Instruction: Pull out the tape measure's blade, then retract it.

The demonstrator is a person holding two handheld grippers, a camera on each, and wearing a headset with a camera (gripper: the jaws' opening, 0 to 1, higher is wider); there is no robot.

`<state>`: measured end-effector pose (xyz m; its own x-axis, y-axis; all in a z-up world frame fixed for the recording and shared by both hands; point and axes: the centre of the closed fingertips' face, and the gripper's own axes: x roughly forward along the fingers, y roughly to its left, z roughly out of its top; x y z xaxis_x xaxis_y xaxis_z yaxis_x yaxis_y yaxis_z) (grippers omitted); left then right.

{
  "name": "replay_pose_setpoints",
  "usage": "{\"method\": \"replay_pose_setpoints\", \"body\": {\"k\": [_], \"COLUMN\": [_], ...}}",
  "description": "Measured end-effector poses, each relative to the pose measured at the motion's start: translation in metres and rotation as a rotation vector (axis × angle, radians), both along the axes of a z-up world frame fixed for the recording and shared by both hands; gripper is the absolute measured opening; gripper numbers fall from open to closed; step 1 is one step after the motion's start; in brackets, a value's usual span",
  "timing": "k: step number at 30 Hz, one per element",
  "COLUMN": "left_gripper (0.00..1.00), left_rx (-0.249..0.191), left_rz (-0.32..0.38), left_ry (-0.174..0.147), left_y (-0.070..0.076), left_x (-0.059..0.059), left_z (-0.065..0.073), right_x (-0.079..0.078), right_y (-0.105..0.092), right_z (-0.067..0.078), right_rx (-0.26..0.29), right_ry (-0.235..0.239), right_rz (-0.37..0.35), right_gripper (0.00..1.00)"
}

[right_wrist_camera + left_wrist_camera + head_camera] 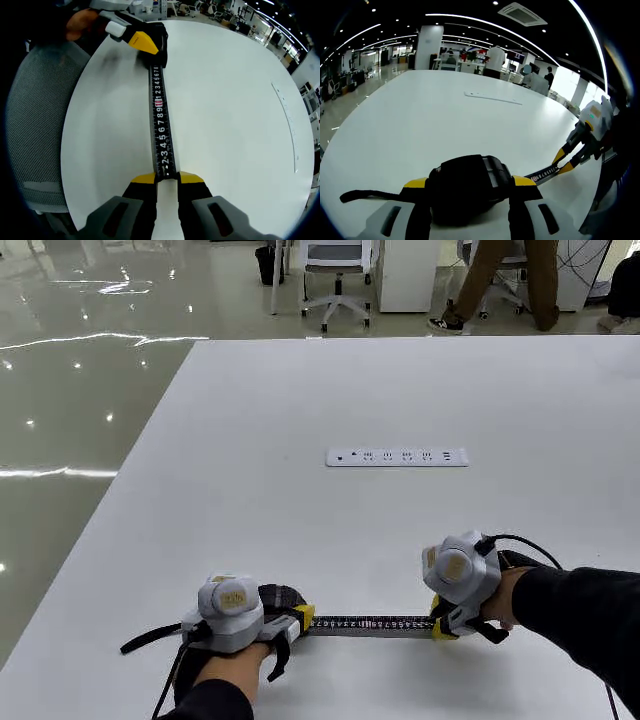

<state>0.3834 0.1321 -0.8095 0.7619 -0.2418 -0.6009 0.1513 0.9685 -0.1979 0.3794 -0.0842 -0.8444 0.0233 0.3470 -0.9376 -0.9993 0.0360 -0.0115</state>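
We count one tape measure, low in the left gripper view, clamped between the two jaws of the left gripper. Its one blade runs across the table to the right gripper, whose jaws pinch the blade's tip. One power strip lies mid-frame in the head view, well apart.

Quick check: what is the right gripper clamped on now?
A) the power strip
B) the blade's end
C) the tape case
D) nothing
B: the right gripper view shows the right gripper shut on the end of the blade, while the left gripper holds the case.
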Motion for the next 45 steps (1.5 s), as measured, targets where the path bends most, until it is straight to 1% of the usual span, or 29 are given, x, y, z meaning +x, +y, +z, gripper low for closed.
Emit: {"method": "replay_pose_setpoints", "body": {"k": [5,11,15,20,28,34,39,41,43,45], "left_gripper": [0.58,0.58,0.58,0.59,0.59,0.59,0.59,0.59,0.59,0.59], "left_rx": [0.009,0.009,0.008,0.007,0.014,0.015,0.000,0.001,-0.005,-0.009], "left_rz": [-0.006,-0.008,-0.008,-0.006,-0.007,-0.010,-0.008,-0.015,-0.013,-0.014], "left_ry": [0.004,0.003,0.004,0.006,0.007,0.007,0.016,0.018,0.022,0.019], "left_y": [-0.001,-0.001,-0.001,-0.001,-0.002,-0.002,-0.002,-0.002,-0.002,-0.001], "left_x": [0.000,0.000,0.000,0.001,0.002,0.003,0.003,0.002,0.002,0.002], "left_z": [0.000,0.000,0.000,0.000,0.000,-0.001,-0.001,-0.001,-0.002,-0.002], "right_x": [-0.001,-0.002,-0.002,-0.002,-0.001,0.000,-0.001,0.000,0.000,-0.001], "right_y": [0.007,0.013,0.017,0.024,0.034,0.039,0.052,0.053,0.054,0.057], "right_z": [0.000,0.000,0.001,0.001,0.000,0.000,0.000,0.000,0.001,0.001], "right_rx": [0.001,0.002,0.004,0.024,0.024,0.023,0.051,0.069,0.072,0.076], "right_ry": [-0.001,-0.001,-0.004,0.008,-0.002,0.000,-0.004,0.001,0.002,-0.004], "right_rz": [0.004,0.000,0.010,-0.023,-0.013,-0.015,-0.010,-0.014,-0.014,-0.005], "right_gripper": [0.10,0.11,0.11,0.11,0.11,0.11,0.11,0.10,0.10,0.10]}}
